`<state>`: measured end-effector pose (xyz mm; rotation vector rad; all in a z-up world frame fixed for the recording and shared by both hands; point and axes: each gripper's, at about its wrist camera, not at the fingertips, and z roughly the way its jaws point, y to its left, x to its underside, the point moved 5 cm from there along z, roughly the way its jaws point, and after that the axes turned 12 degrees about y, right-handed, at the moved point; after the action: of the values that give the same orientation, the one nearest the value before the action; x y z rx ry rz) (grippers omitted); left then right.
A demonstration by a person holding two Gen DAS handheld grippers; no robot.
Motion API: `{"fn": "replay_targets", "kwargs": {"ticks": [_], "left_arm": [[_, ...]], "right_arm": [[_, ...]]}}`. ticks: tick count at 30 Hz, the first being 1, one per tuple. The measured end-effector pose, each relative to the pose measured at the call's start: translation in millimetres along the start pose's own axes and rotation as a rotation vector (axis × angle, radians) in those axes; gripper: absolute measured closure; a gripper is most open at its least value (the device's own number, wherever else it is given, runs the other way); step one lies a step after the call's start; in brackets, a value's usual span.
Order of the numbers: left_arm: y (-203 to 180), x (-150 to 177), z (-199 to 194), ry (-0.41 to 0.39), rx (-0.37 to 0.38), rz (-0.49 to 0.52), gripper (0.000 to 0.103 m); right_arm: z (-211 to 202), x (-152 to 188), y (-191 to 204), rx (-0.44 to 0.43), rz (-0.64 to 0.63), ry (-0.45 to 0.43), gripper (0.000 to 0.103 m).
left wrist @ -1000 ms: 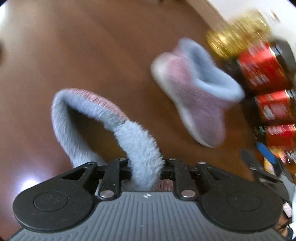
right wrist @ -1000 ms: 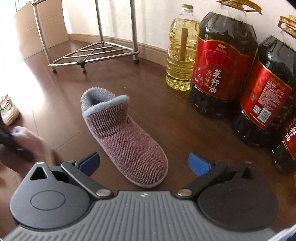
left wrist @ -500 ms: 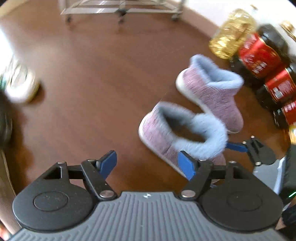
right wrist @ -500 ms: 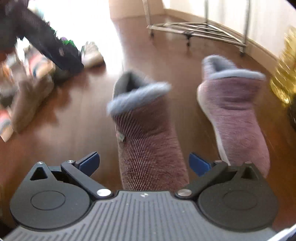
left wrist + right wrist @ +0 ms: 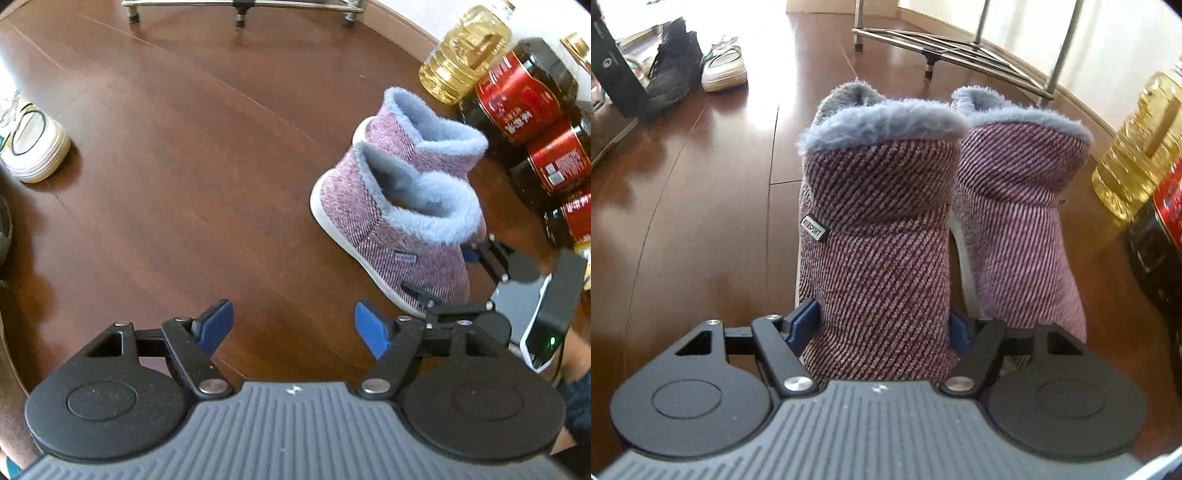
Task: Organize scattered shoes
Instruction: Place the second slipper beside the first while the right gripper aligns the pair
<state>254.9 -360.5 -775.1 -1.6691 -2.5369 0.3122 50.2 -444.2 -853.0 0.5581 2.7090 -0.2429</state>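
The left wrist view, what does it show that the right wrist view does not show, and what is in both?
Only the left wrist view shows the open, empty left gripper, the right gripper from outside at the nearer slipper's toe, and three red-labelled dark oil bottles.

Only the right wrist view shows the black high-top shoe and the right gripper's blue pads closing on the toe.

Both show the two pink knitted slipper boots with blue fleece cuffs side by side, the white sneaker, the yellow oil bottle and the metal rack.
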Motion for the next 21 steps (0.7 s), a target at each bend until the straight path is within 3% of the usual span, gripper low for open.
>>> {"fn": "replay_targets", "kwargs": {"ticks": [21], "left_arm": [[-27, 20, 15, 0.018, -0.021, 0.115, 0.029]], "right_arm": [[9, -8, -13, 0.011, -0.019, -0.01, 0.032]]}}
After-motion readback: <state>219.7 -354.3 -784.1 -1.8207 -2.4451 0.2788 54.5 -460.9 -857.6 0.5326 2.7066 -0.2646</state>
